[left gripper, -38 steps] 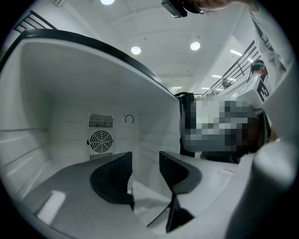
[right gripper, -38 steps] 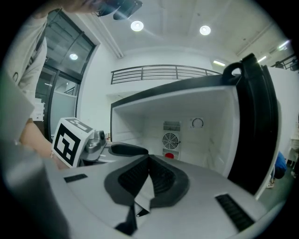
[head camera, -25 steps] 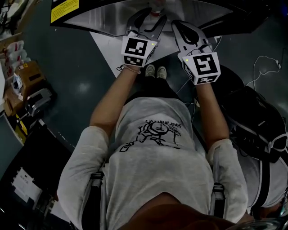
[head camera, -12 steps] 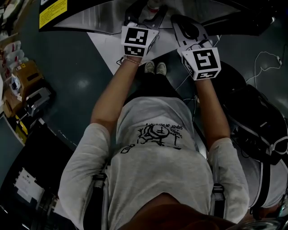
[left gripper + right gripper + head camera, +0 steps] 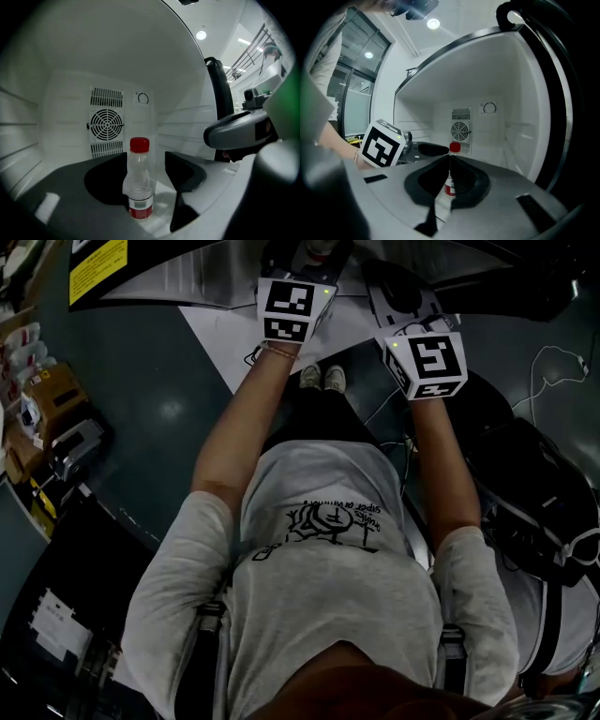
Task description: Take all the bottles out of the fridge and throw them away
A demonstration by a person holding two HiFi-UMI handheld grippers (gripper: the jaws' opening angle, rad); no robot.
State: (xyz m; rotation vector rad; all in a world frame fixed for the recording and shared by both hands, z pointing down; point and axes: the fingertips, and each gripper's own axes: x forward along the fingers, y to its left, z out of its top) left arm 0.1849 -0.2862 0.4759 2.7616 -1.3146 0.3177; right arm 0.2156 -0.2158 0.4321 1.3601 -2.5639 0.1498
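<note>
Dark floor point(image 5: 159, 399) lies under the person's arms. Right gripper point(image 5: 449, 158): jaws closed tip to tip, holding nothing, positioned at the fridge point(image 5: 65, 75) opening. Left gripper point(image 5: 145, 161): jaws wide apart, having just been opening. 1 red-capped bottle point(image 5: 139, 187) stands upright between them, not gripped, on the white fridge floor. Fan grille point(image 5: 106, 124) is on the rear wall.

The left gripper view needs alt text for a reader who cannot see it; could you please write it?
A clear plastic bottle with a red cap and red label stands upright inside the white fridge, between the left gripper jaws, which have just been opening and do not press on it. A round fan grille sits on the back wall.
</note>
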